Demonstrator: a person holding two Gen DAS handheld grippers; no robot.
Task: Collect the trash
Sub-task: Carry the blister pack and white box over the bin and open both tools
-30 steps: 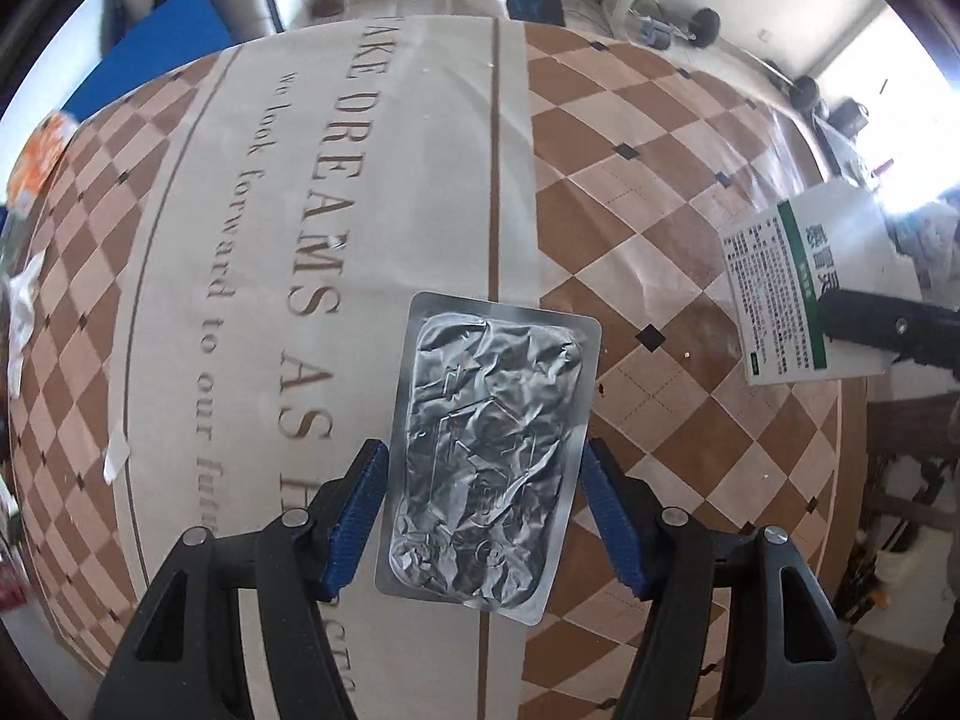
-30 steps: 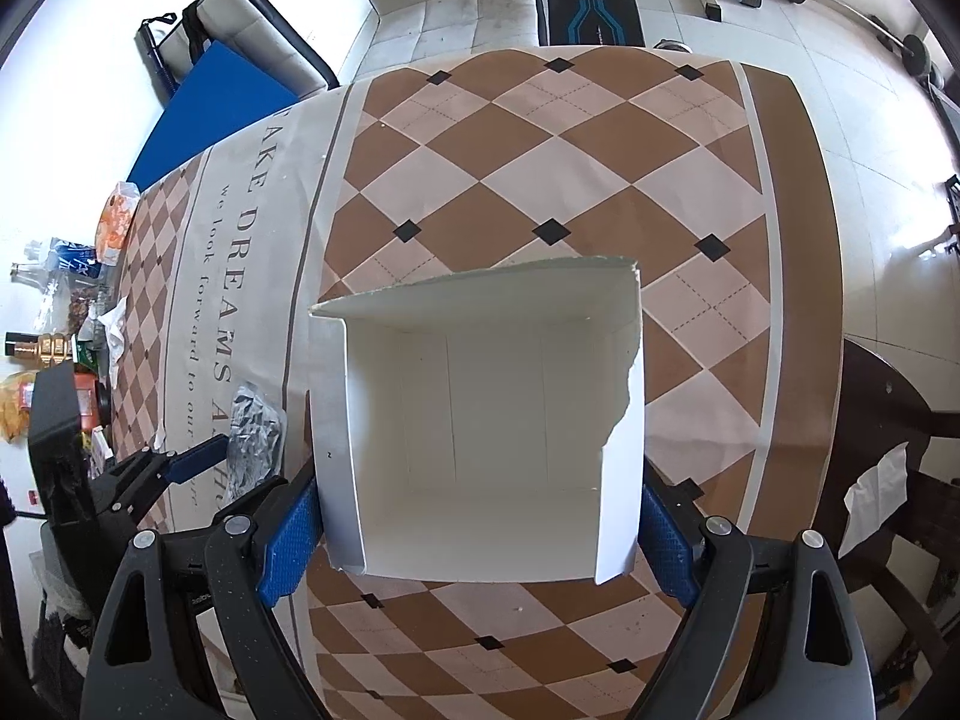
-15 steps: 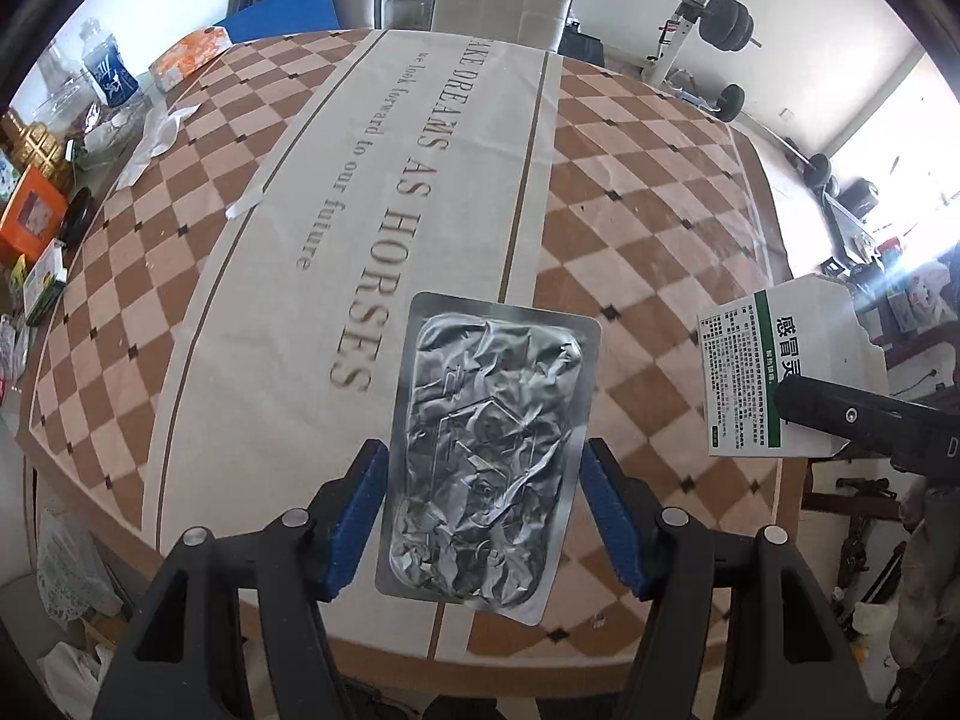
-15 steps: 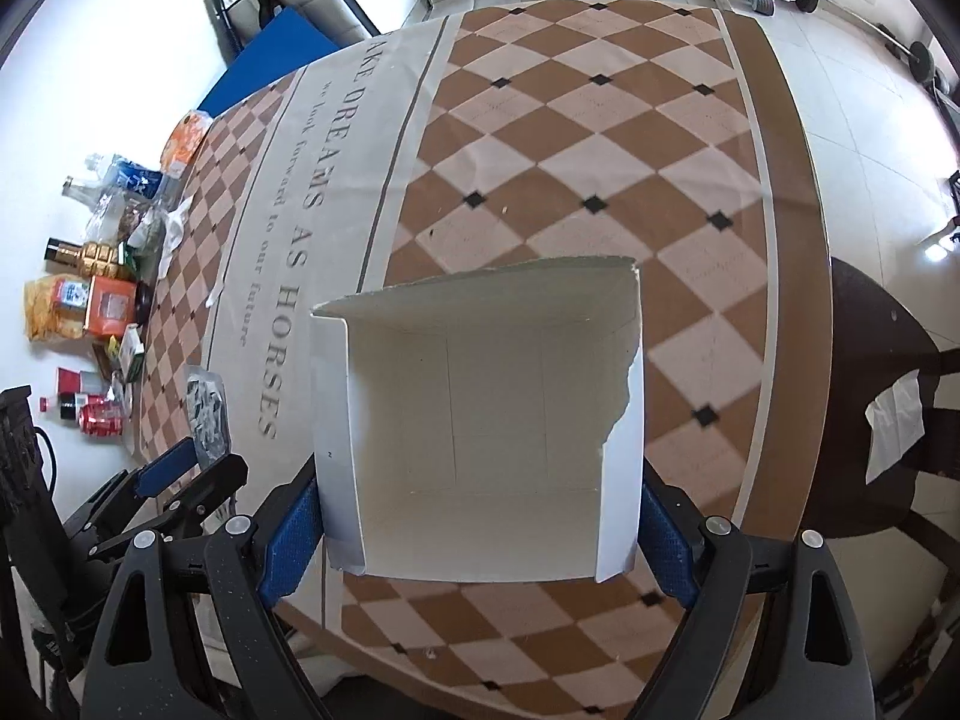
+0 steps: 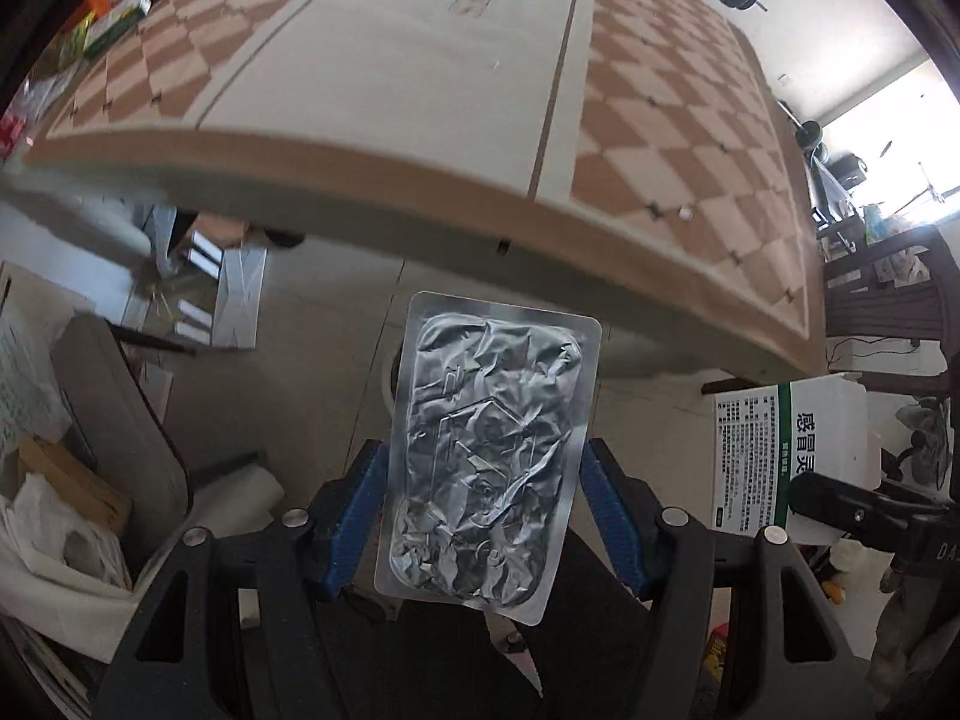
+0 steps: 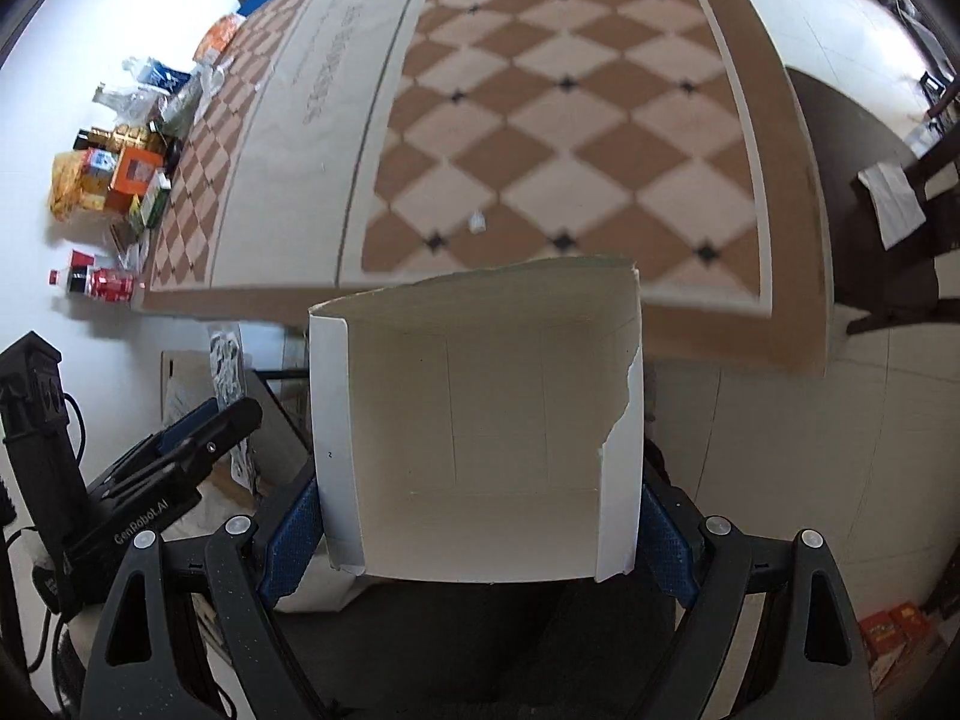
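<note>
Both pieces of trash had left the surface point(image 5: 420, 60) by this moment: a second before, the two cameras looked straight down on the checked cloth, and now its near edge ran across the upper half of each view, with bare floor tile beneath what I carried. I read that as the carry-off stage, pickup done and the drop still to come.

Nearest in the left wrist view, the left hand-held gripper point(image 5: 483, 516) pinched a spent blister pack point(image 5: 489, 450) by its long edges, blue pads pressing either side. The pack was a rounded rectangle of dull silver foil, flat at the rim and crushed into sharp creases across the middle, thin enough, I judged, to buckle under a harder squeeze. Beyond it lay pale floor, then the cloth's brown border.

In the right wrist view, the right hand-held gripper point(image 6: 477, 531) clamped a torn white carton point(image 6: 480, 414) across its width, jaws set wide to span it. The carton was light cardboard, matte and cream inside with faint fold lines, its right wall ripped to a ragged edge. The left wrist view caught its printed outer face, green stripe and small text.

Low on the left, crumpled white bags and cardboard point(image 5: 66, 510) sat heaped on the floor; whether that was the bin I could not tell. Farther off, packets and cans point(image 6: 114, 180) crowded the cloth's left edge, blurred.
</note>
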